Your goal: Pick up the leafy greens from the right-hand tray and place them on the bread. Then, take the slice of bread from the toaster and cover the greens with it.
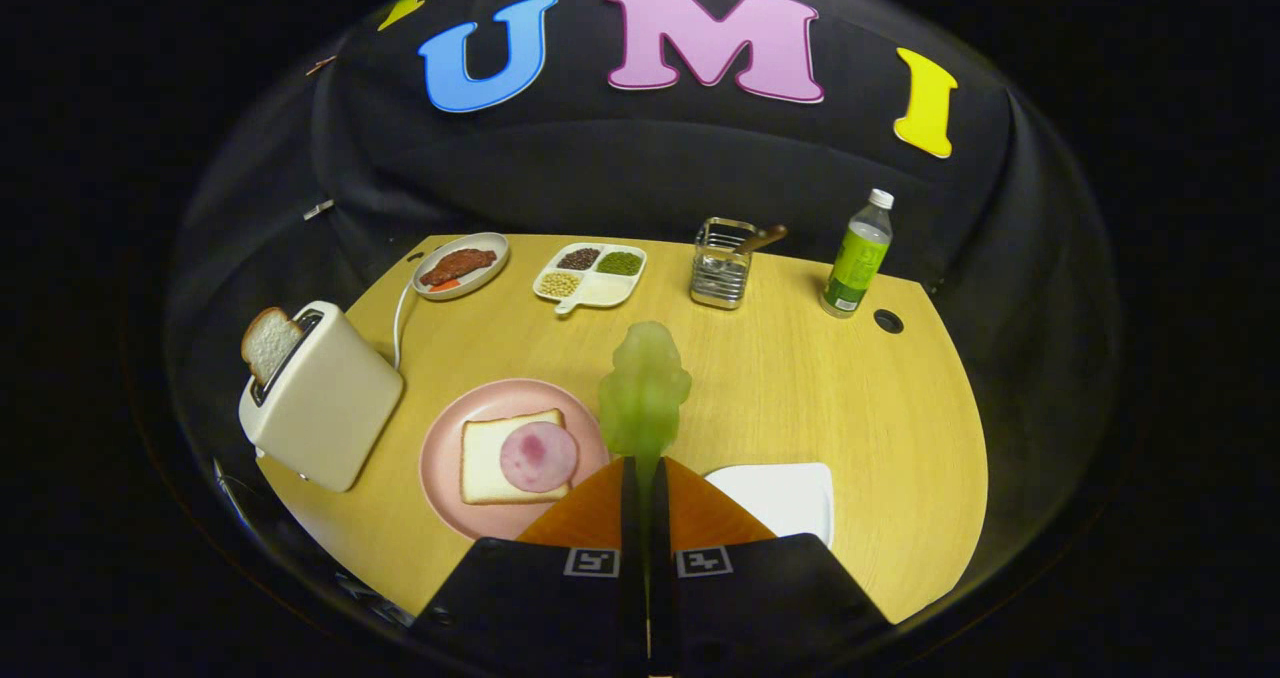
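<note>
— What is pinched between the fingers [645, 478]?
— The leafy greens [644, 388], waxy and translucent like soft plastic, both fingers pressed on the stalk.
— And below them?
— A table [800, 378] of pale wood-look laminate, smooth and matt. Left of the fingers, a pink plate [445, 448] with a dull glaze holds bread [487, 458] with a porous crumb and a glossy round of ham [538, 456].
— Farther left?
— A toaster [325, 398] in smooth cream plastic. Well beyond the fingers stand a shiny metal wire rack [720, 266] and a clear plastic bottle [858, 258].
</note>
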Available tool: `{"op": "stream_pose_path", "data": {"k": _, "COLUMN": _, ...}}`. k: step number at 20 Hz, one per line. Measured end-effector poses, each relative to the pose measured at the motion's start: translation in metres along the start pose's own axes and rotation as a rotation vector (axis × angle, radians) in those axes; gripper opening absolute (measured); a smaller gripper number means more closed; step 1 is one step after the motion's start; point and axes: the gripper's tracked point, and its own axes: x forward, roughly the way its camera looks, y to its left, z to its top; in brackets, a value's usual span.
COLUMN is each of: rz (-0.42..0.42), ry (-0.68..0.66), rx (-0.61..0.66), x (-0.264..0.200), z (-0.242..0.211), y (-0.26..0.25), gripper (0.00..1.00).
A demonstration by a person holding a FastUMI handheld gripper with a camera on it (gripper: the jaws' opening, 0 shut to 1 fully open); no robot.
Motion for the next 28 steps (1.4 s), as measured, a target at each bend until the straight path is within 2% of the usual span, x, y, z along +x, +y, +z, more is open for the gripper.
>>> {"op": "stream_pose_path", "data": {"k": 5, "rz": 0.050, "ry": 0.014, "rx": -0.025, "x": 0.013, "z": 0.008, "y": 0.057, "gripper": 0.06}}
{"op": "stream_pose_path", "data": {"k": 9, "rz": 0.073, "ry": 0.071, "rx": -0.027, "x": 0.035, "z": -0.008, "y": 0.090, "gripper": 0.06}}
{"op": "stream_pose_path", "data": {"k": 21, "rz": 0.006, "ry": 0.163, "rx": -0.062, "x": 0.077, "z": -0.043, "y": 0.113, "gripper": 0.10}}
{"op": "stream_pose_path", "data": {"k": 25, "rz": -0.028, "ry": 0.165, "rx": -0.087, "x": 0.083, "z": -0.046, "y": 0.108, "gripper": 0.23}}
{"op": "stream_pose_path", "data": {"k": 27, "rz": -0.053, "ry": 0.167, "rx": -0.086, "x": 0.085, "z": -0.048, "y": 0.104, "gripper": 0.24}}
{"op": "stream_pose_path", "data": {"k": 28, "rz": -0.058, "ry": 0.163, "rx": -0.080, "x": 0.085, "z": -0.047, "y": 0.104, "gripper": 0.28}}
